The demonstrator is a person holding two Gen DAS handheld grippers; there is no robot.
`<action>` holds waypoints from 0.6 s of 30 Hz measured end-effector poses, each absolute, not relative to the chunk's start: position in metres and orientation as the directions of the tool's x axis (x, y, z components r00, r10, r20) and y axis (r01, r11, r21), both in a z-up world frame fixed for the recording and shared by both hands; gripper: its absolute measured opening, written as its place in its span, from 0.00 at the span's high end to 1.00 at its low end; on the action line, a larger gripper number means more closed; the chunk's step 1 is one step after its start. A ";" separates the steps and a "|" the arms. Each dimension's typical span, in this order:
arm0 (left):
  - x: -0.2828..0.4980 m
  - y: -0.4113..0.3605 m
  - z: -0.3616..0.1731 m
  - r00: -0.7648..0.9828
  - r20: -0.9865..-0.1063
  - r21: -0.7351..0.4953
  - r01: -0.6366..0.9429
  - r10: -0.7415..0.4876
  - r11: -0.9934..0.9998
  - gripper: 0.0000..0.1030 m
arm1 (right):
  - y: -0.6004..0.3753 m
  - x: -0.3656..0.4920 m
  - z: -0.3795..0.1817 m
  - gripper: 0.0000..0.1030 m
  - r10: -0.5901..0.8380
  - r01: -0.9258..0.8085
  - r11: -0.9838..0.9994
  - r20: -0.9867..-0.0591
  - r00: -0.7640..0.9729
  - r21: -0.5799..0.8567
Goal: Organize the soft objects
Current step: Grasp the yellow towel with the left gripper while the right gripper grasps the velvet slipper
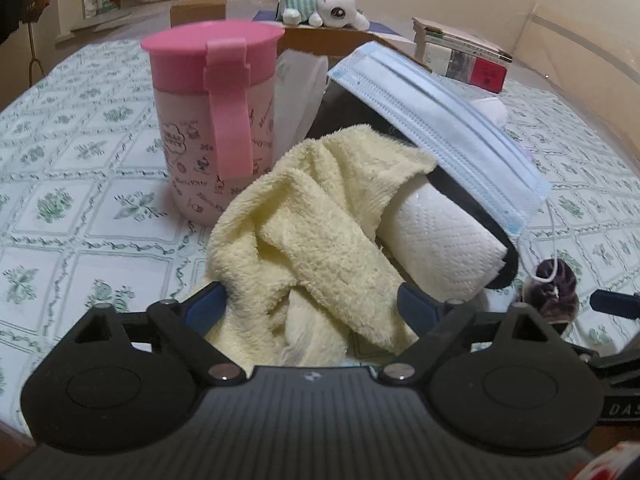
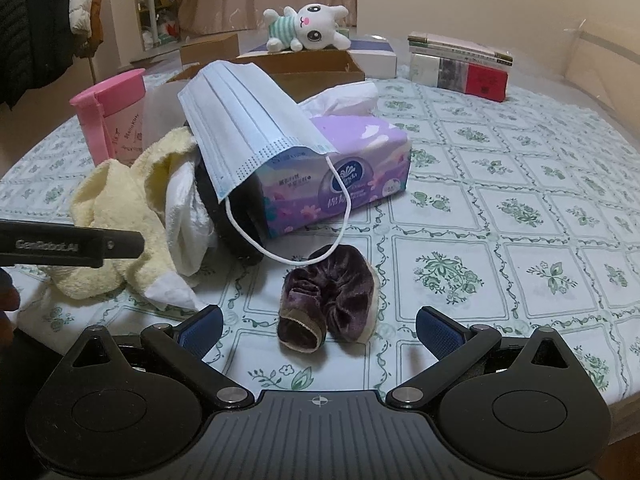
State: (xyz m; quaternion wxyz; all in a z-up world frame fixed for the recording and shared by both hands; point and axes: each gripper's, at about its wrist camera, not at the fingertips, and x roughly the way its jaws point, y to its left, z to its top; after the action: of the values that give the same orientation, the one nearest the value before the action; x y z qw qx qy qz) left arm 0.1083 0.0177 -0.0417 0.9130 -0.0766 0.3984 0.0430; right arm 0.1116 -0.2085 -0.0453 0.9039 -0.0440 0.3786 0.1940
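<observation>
**Crowded middle, open right side**

The surface (image 2: 520, 208) is bare to the right of the tissue box (image 2: 352, 168) and across the near right, giving a wide passage there. In the middle, a heap blocks the way: the yellow towel (image 1: 320, 232), a white paper roll (image 1: 440, 240) and a face mask (image 2: 244, 128) draped over the top, its ear loop trailing down to the purple scrunchie (image 2: 332, 300). The pink cup (image 1: 212, 120) stands upright just beside the towel, closing the left flank. Cardboard boxes (image 2: 316, 68), a plush toy (image 2: 308, 28) and stacked books (image 2: 460, 64) line the far edge.
</observation>
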 end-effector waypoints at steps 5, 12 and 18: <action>0.119 0.019 -0.049 0.664 -0.747 -0.092 -0.142 0.026 0.986 0.21 | -0.209 0.118 -0.048 0.01 0.317 -0.382 0.921 -0.703 0.637 0.070; 0.117 0.021 -0.051 0.657 -0.753 -0.060 -0.124 0.037 0.990 0.56 | -0.208 0.120 -0.051 0.03 0.325 -0.389 0.918 -0.703 0.632 0.074; 0.107 0.032 -0.042 0.652 -0.758 -0.080 -0.098 0.003 0.992 0.71 | -0.208 0.119 -0.051 0.17 0.329 -0.389 0.918 -0.705 0.629 0.081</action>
State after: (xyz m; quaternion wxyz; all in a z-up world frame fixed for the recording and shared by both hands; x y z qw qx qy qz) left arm 0.1066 0.0319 -0.0417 0.9070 -0.0569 0.4164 0.0280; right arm 0.1194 -0.2079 -0.0513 0.9016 -0.0394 0.3821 0.1991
